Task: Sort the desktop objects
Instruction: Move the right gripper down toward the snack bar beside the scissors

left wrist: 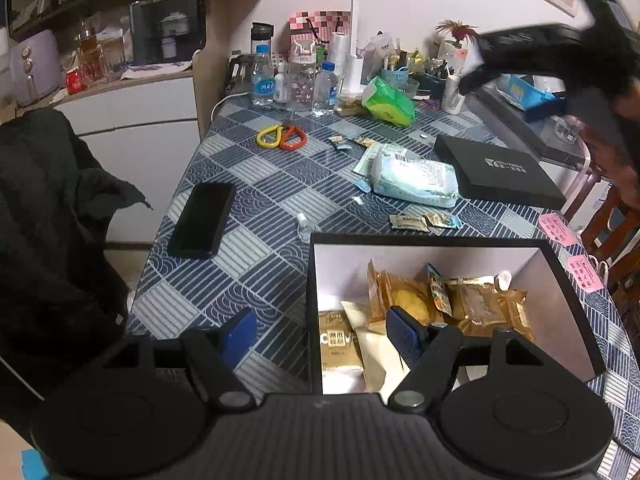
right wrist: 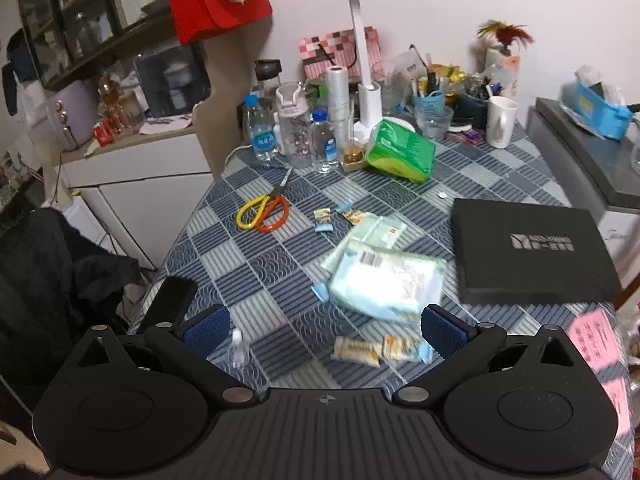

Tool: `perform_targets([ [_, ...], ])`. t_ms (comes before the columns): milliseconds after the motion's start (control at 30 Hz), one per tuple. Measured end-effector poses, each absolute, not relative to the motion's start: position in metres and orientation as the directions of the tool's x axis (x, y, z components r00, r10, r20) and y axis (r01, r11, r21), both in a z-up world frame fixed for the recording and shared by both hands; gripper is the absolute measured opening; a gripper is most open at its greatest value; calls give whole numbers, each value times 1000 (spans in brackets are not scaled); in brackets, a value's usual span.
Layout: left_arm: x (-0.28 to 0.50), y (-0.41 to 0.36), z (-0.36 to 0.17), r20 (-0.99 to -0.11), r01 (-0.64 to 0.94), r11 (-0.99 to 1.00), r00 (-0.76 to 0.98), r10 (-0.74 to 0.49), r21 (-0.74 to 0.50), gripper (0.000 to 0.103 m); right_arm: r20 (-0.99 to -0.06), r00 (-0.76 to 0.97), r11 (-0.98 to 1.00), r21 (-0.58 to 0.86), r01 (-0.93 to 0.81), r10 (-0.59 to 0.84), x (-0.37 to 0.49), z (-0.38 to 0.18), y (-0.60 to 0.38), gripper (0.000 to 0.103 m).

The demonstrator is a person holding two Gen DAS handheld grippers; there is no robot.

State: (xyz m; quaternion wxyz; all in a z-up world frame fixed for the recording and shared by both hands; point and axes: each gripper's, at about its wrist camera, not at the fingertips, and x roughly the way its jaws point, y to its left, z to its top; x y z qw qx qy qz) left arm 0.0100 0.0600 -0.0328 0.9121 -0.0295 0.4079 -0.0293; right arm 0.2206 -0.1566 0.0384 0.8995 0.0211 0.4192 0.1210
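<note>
A black box (left wrist: pixel 576 292) with a white inside holds several gold and cream snack packets (left wrist: pixel 416 300). My left gripper (left wrist: pixel 322 332) stands open astride the box's left wall, with nothing between its pads. My right gripper (right wrist: pixel 325 332) is open and empty above the checked tablecloth, over two small snack packets (right wrist: pixel 376 350) and a tiny clear bottle (right wrist: pixel 238 348). In the left wrist view it shows as a blurred black shape, the right gripper (left wrist: pixel 540 52), at the upper right. A pale blue wipes pack (right wrist: pixel 384 280) lies just ahead, and the black box lid (right wrist: pixel 528 256) lies to the right.
A black phone (left wrist: pixel 202 220) lies near the table's left edge. Yellow and orange scissors (right wrist: pixel 264 210) and small candies (right wrist: pixel 324 214) lie mid-table. Bottles (right wrist: pixel 260 132), a green tissue pack (right wrist: pixel 400 150), a white lamp base (right wrist: pixel 368 108) and a mug (right wrist: pixel 500 120) crowd the far side. Pink notes (right wrist: pixel 592 336) lie at the right edge.
</note>
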Motion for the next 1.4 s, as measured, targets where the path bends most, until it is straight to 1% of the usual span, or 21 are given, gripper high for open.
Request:
perform_targets([
  [133,18,62,-33,-743,32,995,663,-93,-96,85,-782,566,965,212,-155,262,269,22,-153,103],
  [267,25,65,-34,-744,25,992,660,-107,-121,85,-812,515,957,281,-68,275,320,2,-156,103],
  [400,33,69,-40,-754,8,988,645,-123,-155,85,-820,499,954,294,-54,281,362,-12,-150,103],
  [467,36,70,-43,-762,-1,985,634,-132,-172,85,-825,492,958,278,-71,276,382,-19,-142,95],
  [533,39,71,-46,-766,-7,983,628,-139,-183,85,-831,490,964,246,-103,265,400,-26,-130,92],
  [600,41,73,-48,-769,-10,982,623,-140,-187,85,-838,480,966,224,-132,260,417,-35,-115,85],
  [633,42,73,-49,-770,-13,982,622,-139,-187,85,-842,472,965,217,-146,261,425,-40,-108,78],
  [667,43,74,-50,-770,-17,982,623,-135,-186,85,-847,463,965,209,-161,260,432,-45,-100,76],
  [800,52,74,-50,-783,-10,983,606,-138,-181,85,-863,443,964,161,-213,242,457,-67,-71,73],
  [900,56,74,-48,-779,-3,985,612,-136,-173,85,-872,439,966,125,-227,216,474,-85,-56,68],
  [967,59,74,-47,-779,3,986,612,-135,-168,85,-878,431,967,118,-227,208,484,-97,-51,61],
  [1067,63,72,-49,-782,19,983,603,-157,-182,85,-886,418,968,114,-222,201,499,-115,-47,55],
  [1300,71,72,-62,-802,30,976,565,-193,-214,85,-891,422,978,90,-190,165,528,-148,-40,52],
  [1333,72,72,-64,-805,26,976,561,-194,-217,85,-893,420,978,85,-191,160,532,-152,-40,51],
  [1400,74,74,-67,-808,17,974,555,-196,-225,85,-897,415,978,74,-193,150,539,-161,-39,46],
])
